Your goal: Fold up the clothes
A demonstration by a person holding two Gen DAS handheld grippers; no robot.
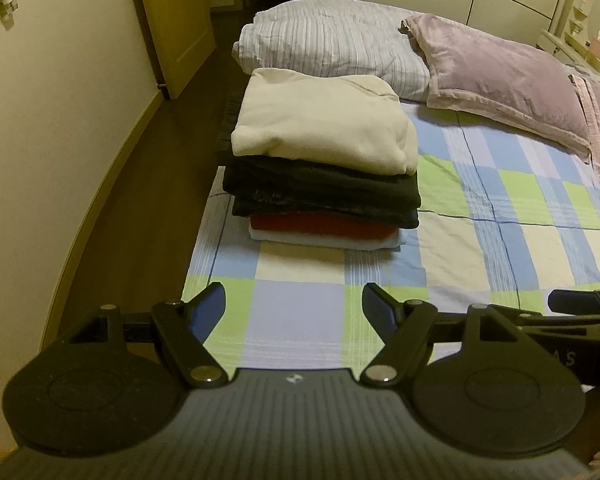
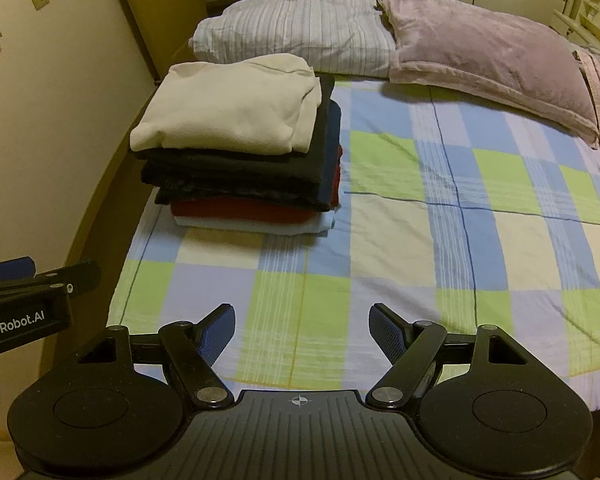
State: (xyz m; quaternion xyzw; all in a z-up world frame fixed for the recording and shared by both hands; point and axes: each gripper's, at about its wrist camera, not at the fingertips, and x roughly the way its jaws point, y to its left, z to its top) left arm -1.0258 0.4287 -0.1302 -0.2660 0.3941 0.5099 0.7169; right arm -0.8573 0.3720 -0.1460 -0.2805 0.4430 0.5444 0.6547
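Observation:
A stack of folded clothes [image 1: 324,184] rests near the left edge of the bed, with a cream garment [image 1: 324,120] on top, dark ones under it, then a red one [image 1: 324,226] and a pale one at the bottom. The same stack [image 2: 240,160] appears left of centre in the right wrist view. My left gripper [image 1: 294,304] is open and empty above the checked sheet, short of the stack. My right gripper [image 2: 302,326] is also open and empty, to the right of the left one. Each gripper shows at the edge of the other's view.
The bed carries a checked sheet [image 1: 500,216] in blue, green and cream. A striped folded quilt [image 1: 332,40] and a mauve pillow [image 1: 500,76] lie at the far end. Wall and wooden floor [image 1: 140,184] run along the bed's left side, with a door [image 1: 176,20] beyond.

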